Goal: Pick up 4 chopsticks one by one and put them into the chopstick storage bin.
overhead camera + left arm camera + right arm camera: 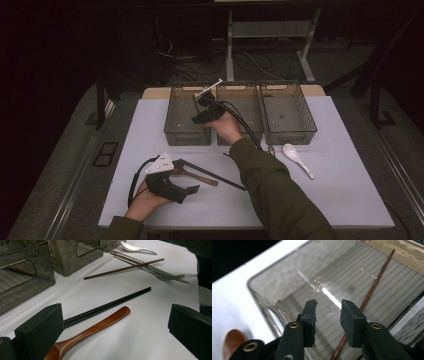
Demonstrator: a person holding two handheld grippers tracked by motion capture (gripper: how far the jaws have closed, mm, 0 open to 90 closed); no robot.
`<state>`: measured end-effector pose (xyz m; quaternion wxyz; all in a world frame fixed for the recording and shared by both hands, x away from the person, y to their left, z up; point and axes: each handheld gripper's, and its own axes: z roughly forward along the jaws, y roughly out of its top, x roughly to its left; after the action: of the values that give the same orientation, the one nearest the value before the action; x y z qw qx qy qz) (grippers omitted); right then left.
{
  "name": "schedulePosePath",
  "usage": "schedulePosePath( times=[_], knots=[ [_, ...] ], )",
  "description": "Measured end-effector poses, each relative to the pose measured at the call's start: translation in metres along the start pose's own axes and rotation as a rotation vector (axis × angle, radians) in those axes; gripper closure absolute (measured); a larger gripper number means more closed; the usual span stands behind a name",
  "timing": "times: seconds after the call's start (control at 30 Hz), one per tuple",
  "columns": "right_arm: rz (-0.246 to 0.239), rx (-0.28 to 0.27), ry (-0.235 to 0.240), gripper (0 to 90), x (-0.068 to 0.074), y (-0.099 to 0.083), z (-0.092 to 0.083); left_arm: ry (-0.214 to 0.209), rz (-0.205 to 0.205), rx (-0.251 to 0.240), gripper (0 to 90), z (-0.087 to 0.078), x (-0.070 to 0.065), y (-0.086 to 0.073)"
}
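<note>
My right gripper (200, 111) (328, 315) hangs over the left smoky plastic bin (186, 136) (262, 293), jaws open with nothing between them. One brown chopstick (372, 290) lies on that bin's ribbed floor. My left gripper (186, 175) (115, 326) rests low near the table's front left, jaws spread wide and open. Between and just ahead of its jaws lie a wooden spoon (100, 326) (201, 178) and a pair of black chopsticks (112, 303) (216, 176). Neither is gripped.
Two more bins (243, 107) (289, 112) stand in a row to the right of the first. A white ceramic spoon (298, 160) (132, 248), metal forks (162, 273) and a second brown chopstick (125, 268) lie on the white table (340, 190).
</note>
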<state>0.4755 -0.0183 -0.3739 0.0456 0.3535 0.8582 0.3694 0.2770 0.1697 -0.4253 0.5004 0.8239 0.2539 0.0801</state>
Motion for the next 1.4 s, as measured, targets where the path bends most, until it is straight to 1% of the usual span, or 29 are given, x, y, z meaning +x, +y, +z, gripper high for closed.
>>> schedulePosePath(
  times=[0.1,0.13,0.2,0.3,0.33,0.43,0.57,0.63,0.93,0.97,1.1,1.17,1.27,1.4],
  knots=[
    [-0.022,-0.015,0.031,57.3,0.001,-0.001,-0.009,0.002,-0.003,0.001,0.0,0.0,0.0,0.0],
    [-0.031,-0.018,0.037,55.8,0.002,-0.001,-0.012,0.002,-0.008,0.002,0.0,0.0,-0.001,0.0],
    [-0.046,-0.027,0.045,53.2,0.002,-0.003,-0.018,0.002,-0.004,0.004,0.0,0.0,-0.001,-0.001],
    [-0.063,-0.024,0.068,50.2,0.002,-0.007,-0.026,0.004,0.0,0.006,0.0,0.0,-0.001,-0.001],
    [-0.074,-0.026,0.066,49.6,0.003,-0.009,-0.029,0.006,0.001,0.009,0.0,0.0,-0.001,-0.001],
    [-0.089,-0.034,0.068,48.5,0.002,-0.014,-0.038,0.005,-0.004,0.008,0.0,0.001,-0.001,-0.001],
    [-0.097,-0.044,0.069,48.1,0.0,-0.021,-0.051,0.009,0.004,0.017,0.0,0.0,-0.001,-0.001],
    [-0.104,-0.05,0.072,47.7,-0.002,-0.025,-0.057,0.009,-0.001,0.015,0.0,0.001,-0.001,-0.002],
    [-0.114,-0.068,0.08,46.5,-0.01,-0.045,-0.084,0.012,0.0,0.02,0.0,0.001,-0.001,-0.002],
    [-0.115,-0.073,0.077,46.4,-0.01,-0.048,-0.087,0.013,-0.005,0.018,0.0,0.001,-0.001,-0.002],
    [-0.118,-0.085,0.081,46.4,-0.013,-0.059,-0.101,0.017,-0.007,0.016,0.0,0.001,-0.001,-0.002],
    [-0.126,-0.096,0.081,46.4,-0.015,-0.065,-0.108,0.015,-0.007,0.022,0.0,0.0,-0.001,-0.002],
    [-0.123,-0.101,0.083,46.3,-0.017,-0.073,-0.118,0.017,-0.007,0.02,0.0,0.001,-0.001,-0.002],
    [-0.132,-0.106,0.085,46.2,-0.02,-0.085,-0.128,0.019,-0.006,0.022,0.0,0.001,-0.001,-0.002]
  ],
)
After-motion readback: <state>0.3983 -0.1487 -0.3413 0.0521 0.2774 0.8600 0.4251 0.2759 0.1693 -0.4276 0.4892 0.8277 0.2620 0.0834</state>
